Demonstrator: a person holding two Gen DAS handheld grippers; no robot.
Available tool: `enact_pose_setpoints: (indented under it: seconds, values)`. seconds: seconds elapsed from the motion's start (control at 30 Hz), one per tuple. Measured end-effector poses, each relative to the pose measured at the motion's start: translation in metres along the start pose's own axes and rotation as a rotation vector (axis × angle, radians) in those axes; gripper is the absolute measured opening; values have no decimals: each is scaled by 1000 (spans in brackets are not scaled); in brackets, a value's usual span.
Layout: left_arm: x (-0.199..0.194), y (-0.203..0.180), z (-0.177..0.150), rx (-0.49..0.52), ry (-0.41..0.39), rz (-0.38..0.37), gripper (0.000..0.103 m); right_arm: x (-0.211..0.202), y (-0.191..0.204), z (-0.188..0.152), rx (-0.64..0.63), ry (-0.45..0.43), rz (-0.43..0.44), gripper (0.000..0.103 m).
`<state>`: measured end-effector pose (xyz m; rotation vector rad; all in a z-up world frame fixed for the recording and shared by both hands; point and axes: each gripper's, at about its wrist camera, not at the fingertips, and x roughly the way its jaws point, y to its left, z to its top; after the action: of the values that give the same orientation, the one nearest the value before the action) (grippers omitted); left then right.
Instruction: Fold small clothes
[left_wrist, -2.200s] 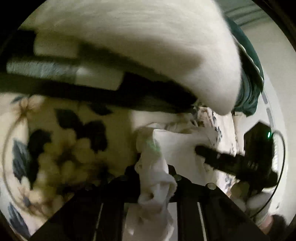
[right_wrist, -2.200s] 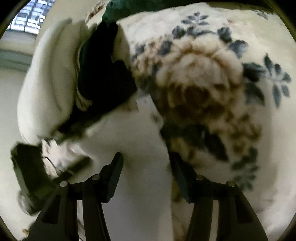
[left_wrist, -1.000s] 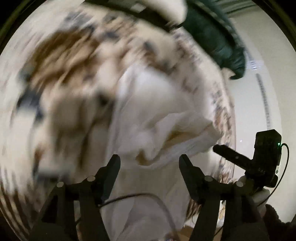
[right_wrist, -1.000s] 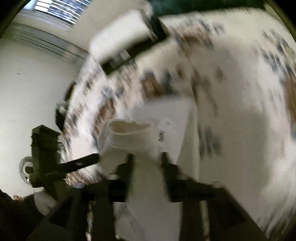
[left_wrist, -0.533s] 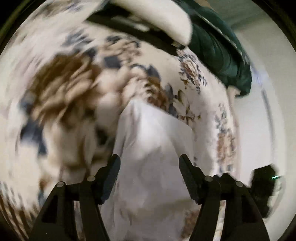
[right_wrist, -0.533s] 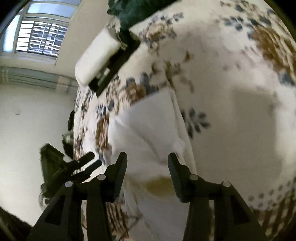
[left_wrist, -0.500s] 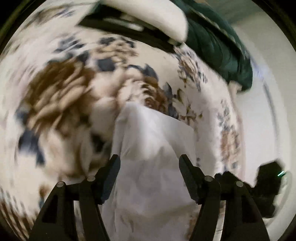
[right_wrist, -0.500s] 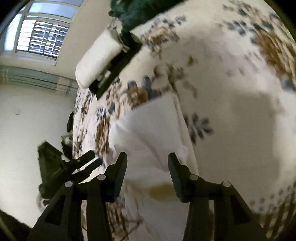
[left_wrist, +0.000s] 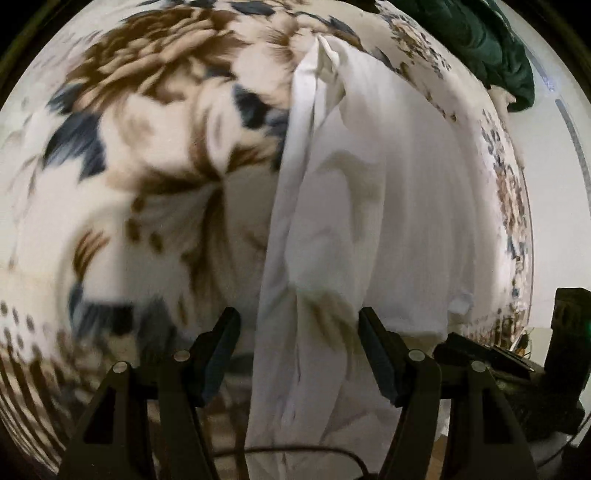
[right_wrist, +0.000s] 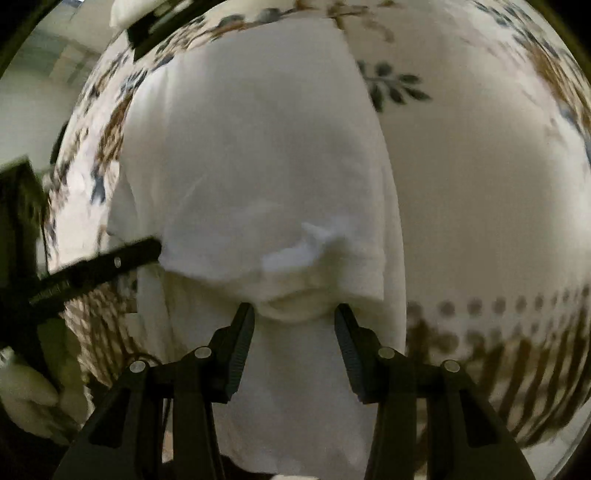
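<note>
1. Left wrist view: the left gripper (left_wrist: 299, 328) is seen released, jaws spread, nothing clamped. The white garment (left_wrist: 369, 206) is laid lengthwise on the floral blanket (left_wrist: 147, 147) of the bed, running from between the jaws away toward the far end, with a loose long edge on its left side.
2. Risk, same view: that left edge is ridged and doubled, not flat. If only the top layer is pinched, the fold is judged likely to come out skewed or to trap a crease. Thin, limp cloth is expected to slip from a shallow bite.
3. Surroundings, same view: a dark green cloth (left_wrist: 491, 44) is bunched at the far right, well apart from the garment. The right gripper's body (left_wrist: 517, 369) is visible low on the right, near the garment's near end.
4. Right wrist view: the right gripper (right_wrist: 293, 314) is also seen released, jaws apart, with a folded edge of the garment (right_wrist: 258, 166) just ahead of the tips; contact cannot be told.
5. Risk, same view: the left gripper's finger (right_wrist: 110, 262) lies at the garment's left edge. If both grippers are closed near the same spot, a collision or bunching is judged possible.
6. Surroundings, same view: a white pillow (right_wrist: 122, 11) and a dark item beside it sit at the far end, clear of the garment. The soft blanket could be snagged together with the cloth.
</note>
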<state>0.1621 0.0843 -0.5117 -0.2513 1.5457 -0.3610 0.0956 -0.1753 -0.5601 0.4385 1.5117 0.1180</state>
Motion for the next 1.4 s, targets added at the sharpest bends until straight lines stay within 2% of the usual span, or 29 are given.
enact_pose_setpoints:
  seconds: [0.1,0.27,0.4,0.53,0.63,0.73,0.8,0.9,0.93,1.0,1.1,1.17,1.3,1.4]
  values:
    - [-10,2,-15,10,8,13,63,-21,-20,-7,100,-40,60,48]
    - [5,-1,-57,63,75,64,63,-50,-48,-23,186,-77,70,48]
    - [11,-5,-98,110,111,120,63,-50,-72,-48,227,-58,82,48]
    - [2,6,-134,25,111,151,63,-32,-79,-83,220,-6,50,48]
    - [-19,12,-150,-87,65,125,63,-29,-77,-104,221,-7,86,48]
    - [-33,12,-155,-190,12,45,63,-28,-71,-120,220,-26,107,48]
    - [-27,5,-153,-214,2,5,63,-26,-70,-127,230,-33,109,48]
    - [-5,-17,-144,-212,-20,-13,62,-25,-75,-133,257,-47,115,48]
    - [-2,-24,-142,-196,-33,-5,46,-24,-77,-133,263,-51,106,48]
    - [7,-34,-140,-159,-52,56,2,-24,-84,-134,266,-56,104,48]
    - [-12,-34,-144,-147,-130,78,0,-24,-90,-134,261,-54,99,48]
    - [-23,-24,-150,-155,-146,90,0,-23,-89,-133,255,-47,97,48]
    - [-18,12,-159,-196,-98,143,0,-17,-87,-130,257,-41,104,48]
    - [-17,27,-162,-246,-97,106,2,-13,-86,-128,265,-32,107,48]
